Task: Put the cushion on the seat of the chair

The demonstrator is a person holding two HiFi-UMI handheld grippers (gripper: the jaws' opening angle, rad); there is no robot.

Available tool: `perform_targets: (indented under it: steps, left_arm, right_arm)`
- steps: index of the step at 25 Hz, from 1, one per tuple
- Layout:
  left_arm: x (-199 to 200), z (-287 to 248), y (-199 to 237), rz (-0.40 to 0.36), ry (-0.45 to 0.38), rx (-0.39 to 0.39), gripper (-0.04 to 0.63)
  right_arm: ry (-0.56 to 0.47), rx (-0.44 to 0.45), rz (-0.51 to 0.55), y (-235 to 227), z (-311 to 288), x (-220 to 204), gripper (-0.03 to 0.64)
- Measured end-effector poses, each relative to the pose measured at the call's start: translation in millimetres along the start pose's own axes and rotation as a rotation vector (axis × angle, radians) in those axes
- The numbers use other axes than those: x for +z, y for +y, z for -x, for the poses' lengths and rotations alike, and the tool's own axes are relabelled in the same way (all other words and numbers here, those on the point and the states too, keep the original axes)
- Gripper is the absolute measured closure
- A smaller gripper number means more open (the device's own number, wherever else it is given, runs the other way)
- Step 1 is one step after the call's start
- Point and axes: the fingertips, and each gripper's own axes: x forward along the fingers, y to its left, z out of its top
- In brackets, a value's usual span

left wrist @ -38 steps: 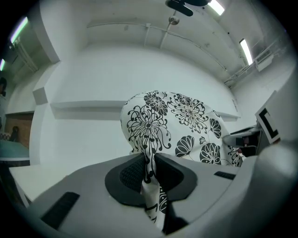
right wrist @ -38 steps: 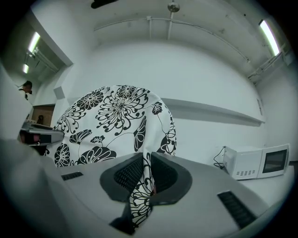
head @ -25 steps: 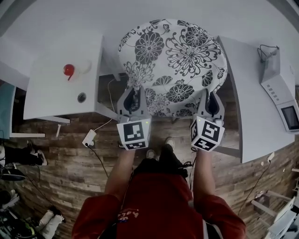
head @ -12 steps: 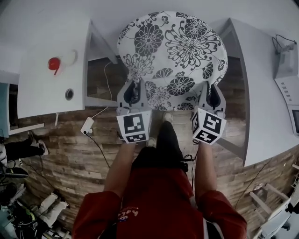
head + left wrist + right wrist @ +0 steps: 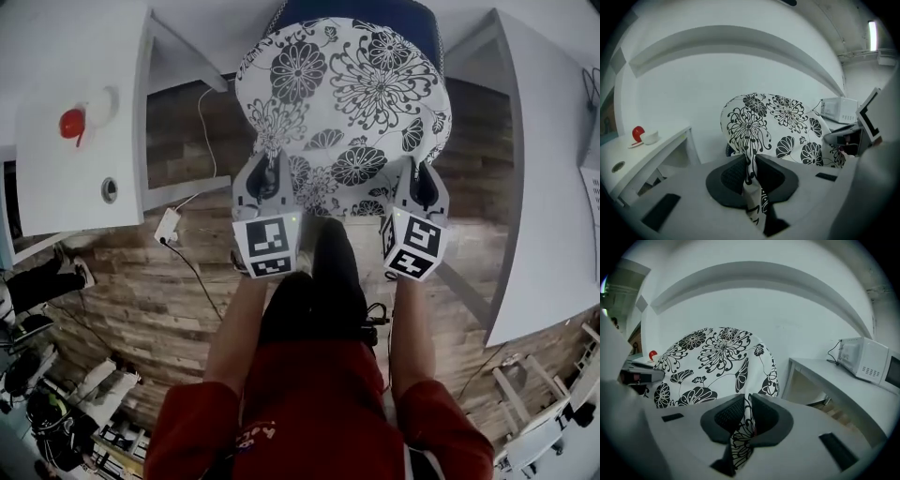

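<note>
- Cushion [image 5: 347, 103]: round, white with black flowers, carried by its near edge and spread over the blue chair [image 5: 412, 17]. Only the chair's far part showed past it. The seat was hidden, so contact could not be judged.
- Left tongs [image 5: 269, 183]: pressed together on a fold of the cushion's near-left hem, with cloth filling the gap.
- Right tongs [image 5: 419, 187]: likewise clamped on the near-right hem.
- Handling, as judged: keep both grips level and equally far forward so the cushion comes down flat and centred. Check that its far edge meets the chair's back, and let go only once the seat takes the weight. Soft cloth would sag between the grips.
- Edges: left table [image 5: 56, 178] and right table [image 5: 553, 187] flanked the chair, their corners near the cushion's sides.
- Open room: bare wooden floor [image 5: 169, 309] on the near side, crossed by a cable [image 5: 197, 277] left of the person's feet.
</note>
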Motion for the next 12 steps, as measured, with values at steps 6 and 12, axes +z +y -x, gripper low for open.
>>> perform_targets:
  steps: [6,12]
  left_arm:
    - [1.2,0.2,2.0,0.029,0.076,-0.010,0.540]
    - [-2.6,-1.2,-0.1,0.037,0.132,-0.024,0.540]
  right_arm:
    - [0.085,0.006,0.017,1.7,4.1,5.3,0.558]
    - [0.136,0.008,0.036,0.2,7.1,5.9,0.558]
